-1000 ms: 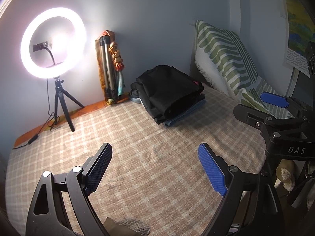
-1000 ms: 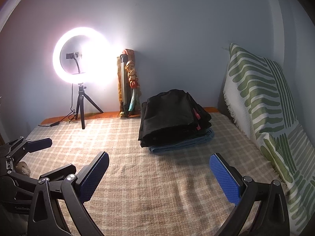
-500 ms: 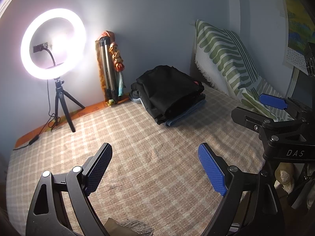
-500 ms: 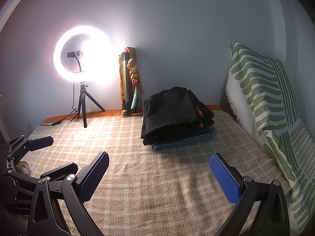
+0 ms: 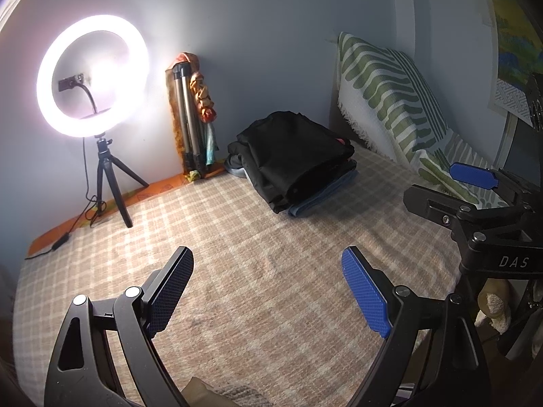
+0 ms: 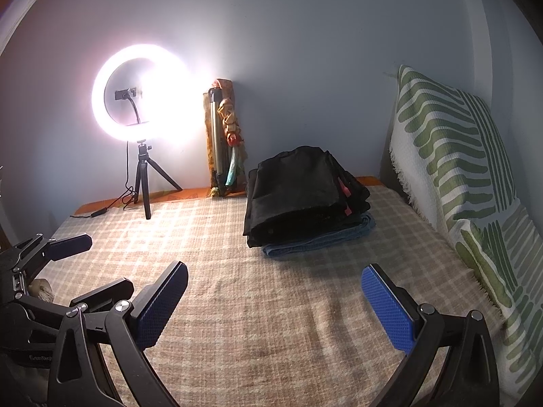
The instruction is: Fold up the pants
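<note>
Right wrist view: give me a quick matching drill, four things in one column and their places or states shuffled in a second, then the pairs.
Things:
1. ring light
2. black folded pants
3. blue folded garment
4. green-striped cushion

Places or states:
A. bottom of the stack, on the checked bedcover
B. leaning at the right edge of the bed
C. lit, on a small tripod by the back wall
D. top of the stack

Pairs: 1-C, 2-D, 3-A, 4-B

Both the left gripper and right gripper are open and empty.
</note>
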